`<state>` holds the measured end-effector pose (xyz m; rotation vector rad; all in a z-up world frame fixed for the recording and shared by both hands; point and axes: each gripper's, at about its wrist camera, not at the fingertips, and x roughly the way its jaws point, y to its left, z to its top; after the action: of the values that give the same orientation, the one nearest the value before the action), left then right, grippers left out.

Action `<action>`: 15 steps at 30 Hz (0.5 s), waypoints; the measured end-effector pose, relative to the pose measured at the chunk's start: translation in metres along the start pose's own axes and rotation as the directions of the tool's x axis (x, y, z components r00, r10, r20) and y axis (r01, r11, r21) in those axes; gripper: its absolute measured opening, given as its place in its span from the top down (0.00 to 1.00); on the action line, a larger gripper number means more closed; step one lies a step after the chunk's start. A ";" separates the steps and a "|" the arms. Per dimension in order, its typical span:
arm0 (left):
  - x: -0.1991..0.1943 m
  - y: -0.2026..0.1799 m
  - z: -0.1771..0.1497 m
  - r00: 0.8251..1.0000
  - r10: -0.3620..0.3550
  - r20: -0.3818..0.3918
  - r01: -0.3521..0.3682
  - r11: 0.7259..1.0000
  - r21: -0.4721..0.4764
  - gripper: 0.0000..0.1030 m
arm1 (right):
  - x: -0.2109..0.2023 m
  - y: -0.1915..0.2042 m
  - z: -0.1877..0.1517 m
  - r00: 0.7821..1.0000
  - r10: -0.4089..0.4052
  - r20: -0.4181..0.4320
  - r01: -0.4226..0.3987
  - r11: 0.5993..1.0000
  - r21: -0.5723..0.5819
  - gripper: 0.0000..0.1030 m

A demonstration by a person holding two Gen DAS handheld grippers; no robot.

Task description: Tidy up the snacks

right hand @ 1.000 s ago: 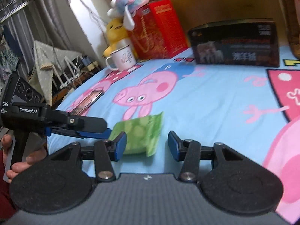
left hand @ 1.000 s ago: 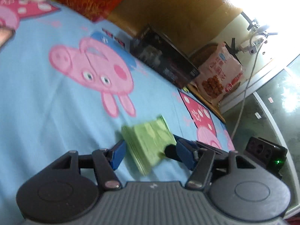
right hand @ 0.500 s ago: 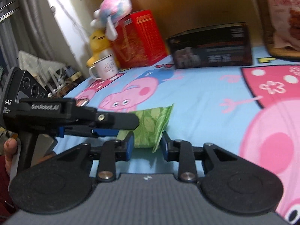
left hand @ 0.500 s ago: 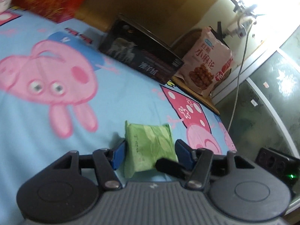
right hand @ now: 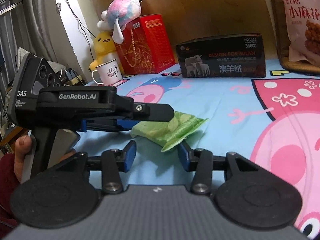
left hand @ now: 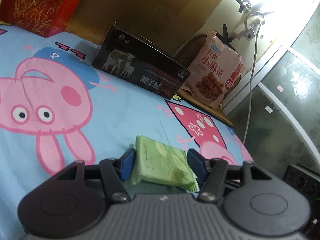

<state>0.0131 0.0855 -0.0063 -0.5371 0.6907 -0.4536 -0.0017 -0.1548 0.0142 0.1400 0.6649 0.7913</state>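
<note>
A green snack packet sits between the blue pads of my left gripper, which is shut on it and holds it just above the blue cartoon-print cloth. In the right wrist view the same packet sticks out from the left gripper's fingers. My right gripper is open just in front of the packet's crimped edge, not touching it. A large pink snack bag leans against the wall at the back right, also seen in the right wrist view.
A black carton with sheep on it stands at the back of the cloth. A red gift box, plush toys and a white mug stand at the back left. A white cable hangs past the right edge.
The left gripper has closed on the green packet and turned it toward the back right. The right gripper closed partly near the packet's edge, then opened and drew back a little.
</note>
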 end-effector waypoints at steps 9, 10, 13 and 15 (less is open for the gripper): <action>0.000 0.001 0.000 1.000 -0.008 0.004 0.008 1.000 -0.011 0.43 | 0.000 -0.001 0.000 1.000 0.003 0.002 -0.003 1.000 0.004 0.51; 0.000 0.001 -0.001 1.000 -0.008 0.004 0.008 1.000 -0.011 0.43 | 0.000 -0.001 0.000 1.000 0.003 0.002 -0.003 1.000 0.004 0.51; 0.000 0.001 -0.001 1.000 -0.008 0.004 0.008 1.000 -0.012 0.43 | 0.000 -0.001 0.000 1.000 0.003 0.002 -0.003 1.000 0.004 0.51; 0.000 0.001 -0.001 1.000 -0.008 0.004 0.008 1.000 -0.011 0.43 | 0.000 0.000 0.000 1.000 0.003 0.002 -0.003 1.000 0.004 0.51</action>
<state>0.0130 0.0860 -0.0075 -0.5513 0.6880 -0.4560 -0.0020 -0.1554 0.0138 0.1455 0.6646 0.7931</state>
